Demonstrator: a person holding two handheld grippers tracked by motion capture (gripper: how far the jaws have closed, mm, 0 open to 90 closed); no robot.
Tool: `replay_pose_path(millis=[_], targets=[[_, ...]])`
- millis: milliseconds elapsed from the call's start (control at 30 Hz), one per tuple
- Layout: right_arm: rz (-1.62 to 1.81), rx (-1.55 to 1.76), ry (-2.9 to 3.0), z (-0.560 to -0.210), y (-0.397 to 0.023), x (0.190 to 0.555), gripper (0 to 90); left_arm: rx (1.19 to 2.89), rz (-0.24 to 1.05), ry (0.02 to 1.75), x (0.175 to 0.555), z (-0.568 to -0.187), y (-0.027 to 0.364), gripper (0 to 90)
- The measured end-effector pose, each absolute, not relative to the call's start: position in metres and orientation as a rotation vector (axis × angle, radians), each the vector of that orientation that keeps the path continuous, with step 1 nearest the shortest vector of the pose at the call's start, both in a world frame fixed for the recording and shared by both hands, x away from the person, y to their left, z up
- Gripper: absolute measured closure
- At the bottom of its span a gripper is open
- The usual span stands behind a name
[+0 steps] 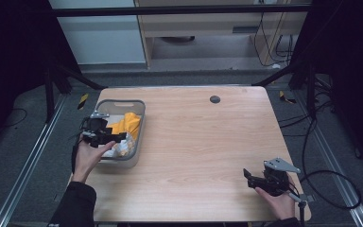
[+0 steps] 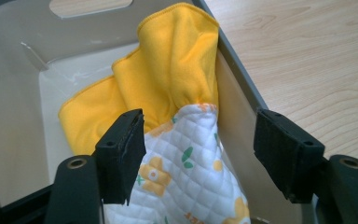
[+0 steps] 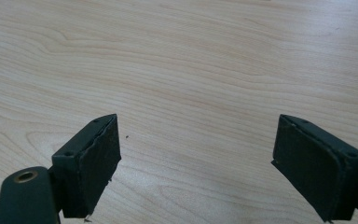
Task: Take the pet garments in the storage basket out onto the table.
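With the quilted floral cloth (image 2: 182, 182) and yellow cloth (image 2: 168, 70) lying in the grey bin (image 1: 137, 142), the left gripper (image 2: 198, 140) straddled the quilted one ungripped, lifting undone; the right gripper (image 3: 196, 163) gaped over the counter (image 3: 191, 56).

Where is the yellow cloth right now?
In the high view, the yellow cloth lies in the grey bin at the table's left side, against its right wall, beside the flowered white cloth that the left tongs straddle.
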State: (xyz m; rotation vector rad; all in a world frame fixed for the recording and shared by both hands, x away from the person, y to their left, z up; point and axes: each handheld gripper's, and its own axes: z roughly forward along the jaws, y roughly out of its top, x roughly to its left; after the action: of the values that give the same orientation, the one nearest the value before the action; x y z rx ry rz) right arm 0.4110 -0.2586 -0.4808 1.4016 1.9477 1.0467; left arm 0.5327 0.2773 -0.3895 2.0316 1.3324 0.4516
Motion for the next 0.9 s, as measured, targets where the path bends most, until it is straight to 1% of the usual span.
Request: replay_pose_path(millis=[333,533,900], targets=[[1.046,1.398,1.961,-0.482,-0.258,0.412,14.7,2.107,0.427,1.357,0.541,-0.399,0.269,36.8],[1.047,1.407,1.972,-0.482,-0.257,0.411,14.7,2.122,0.421,1.371,0.545,-0.401,0.265,38.6],[1.035,1.393,1.987,-0.483,-0.257,0.412,14.9,2.172,0.414,1.393,0.551,-0.408,0.262,45.1]])
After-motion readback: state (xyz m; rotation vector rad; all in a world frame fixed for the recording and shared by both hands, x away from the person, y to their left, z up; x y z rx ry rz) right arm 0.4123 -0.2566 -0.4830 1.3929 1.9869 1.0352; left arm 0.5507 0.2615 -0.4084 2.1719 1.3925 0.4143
